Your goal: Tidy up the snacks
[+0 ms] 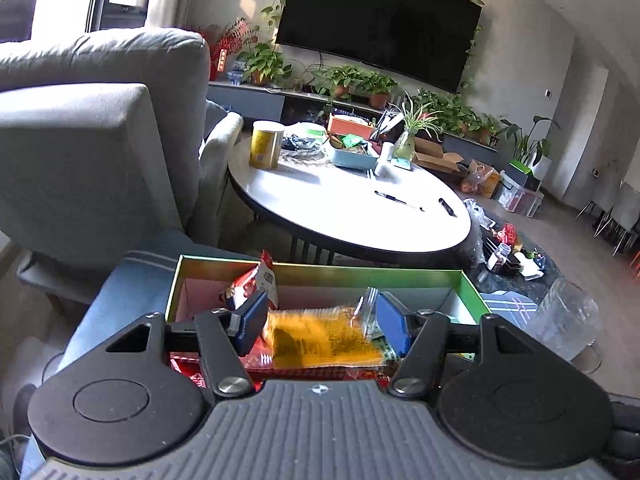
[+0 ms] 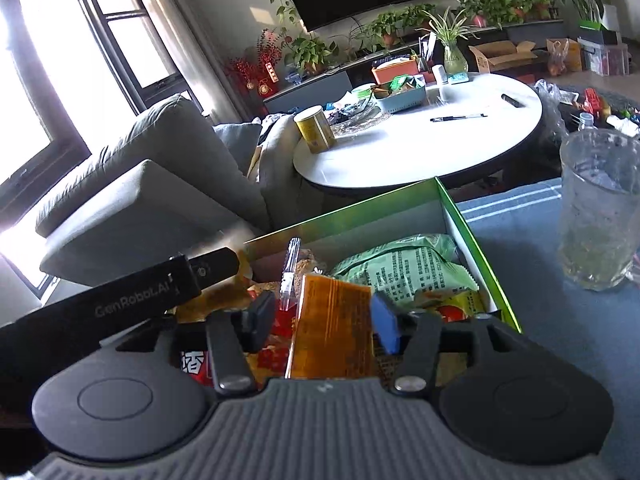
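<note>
An open green box (image 1: 360, 273) holds several snack packets. My left gripper (image 1: 322, 325) hangs over its near side with the jaws apart. A blurred orange packet (image 1: 320, 344) lies between its blue pads (image 1: 394, 326), which do not press on it. A red packet (image 1: 256, 284) leans on the box's far left wall. In the right wrist view my right gripper (image 2: 322, 320) is open above the box (image 2: 472, 232). An orange packet (image 2: 332, 332) stands between its fingers, with a gap at the left pad. A pale green packet (image 2: 400, 264) lies behind, and the left gripper's black body (image 2: 140, 292) reaches in from the left.
The box rests on a blue cloth surface (image 2: 560, 340), with a clear glass jug (image 2: 600, 208) to its right. A clear plastic tube (image 2: 290, 272) stands in the box. Beyond are a white round table (image 1: 340, 200) with a yellow tin (image 1: 266, 144) and a grey sofa (image 1: 80, 140) at left.
</note>
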`<move>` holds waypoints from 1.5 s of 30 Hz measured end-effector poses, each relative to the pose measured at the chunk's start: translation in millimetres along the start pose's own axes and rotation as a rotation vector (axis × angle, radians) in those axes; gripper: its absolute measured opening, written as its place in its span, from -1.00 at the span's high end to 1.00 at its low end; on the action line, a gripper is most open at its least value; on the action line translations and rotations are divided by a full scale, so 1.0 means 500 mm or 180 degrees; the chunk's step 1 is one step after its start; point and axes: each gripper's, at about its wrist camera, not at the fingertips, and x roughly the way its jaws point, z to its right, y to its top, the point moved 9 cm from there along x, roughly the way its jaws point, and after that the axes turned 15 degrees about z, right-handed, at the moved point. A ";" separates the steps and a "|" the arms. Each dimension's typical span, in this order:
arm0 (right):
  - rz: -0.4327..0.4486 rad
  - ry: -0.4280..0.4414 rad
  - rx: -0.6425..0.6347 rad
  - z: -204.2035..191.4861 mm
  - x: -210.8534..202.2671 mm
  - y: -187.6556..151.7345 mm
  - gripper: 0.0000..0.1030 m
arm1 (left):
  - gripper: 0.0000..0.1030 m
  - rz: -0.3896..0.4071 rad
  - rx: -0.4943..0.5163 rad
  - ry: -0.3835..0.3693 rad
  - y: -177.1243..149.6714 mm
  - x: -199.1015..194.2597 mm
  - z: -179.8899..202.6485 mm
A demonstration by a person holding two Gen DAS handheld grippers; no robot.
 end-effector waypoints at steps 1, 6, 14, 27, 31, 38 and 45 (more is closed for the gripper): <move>0.0018 -0.0007 0.0003 0.001 -0.002 0.000 -0.96 | -0.23 -0.0002 -0.0003 -0.0006 0.000 -0.001 0.000; 0.0100 -0.0077 0.0015 0.011 -0.013 0.005 -0.97 | -0.31 0.0017 -0.0017 0.0010 0.004 -0.008 0.001; 0.0173 -0.0107 0.0125 0.016 -0.032 0.019 -0.97 | -0.34 0.0051 -0.0031 0.0105 0.006 -0.038 -0.016; 0.0161 -0.0029 0.0138 -0.019 -0.091 0.007 -0.97 | -0.49 0.0204 -0.0009 0.0325 -0.003 -0.169 -0.065; 0.0181 0.0019 0.0102 -0.038 -0.123 0.001 -0.97 | -0.49 0.0201 0.0086 0.0246 -0.012 -0.207 -0.043; 0.0234 0.0059 -0.0024 -0.063 -0.182 -0.011 -0.97 | -0.50 0.0252 0.0188 0.0086 -0.008 -0.274 -0.009; 0.0373 -0.0011 -0.0164 -0.064 -0.240 -0.011 -0.97 | -0.63 0.0331 0.0137 0.0073 -0.027 -0.340 0.004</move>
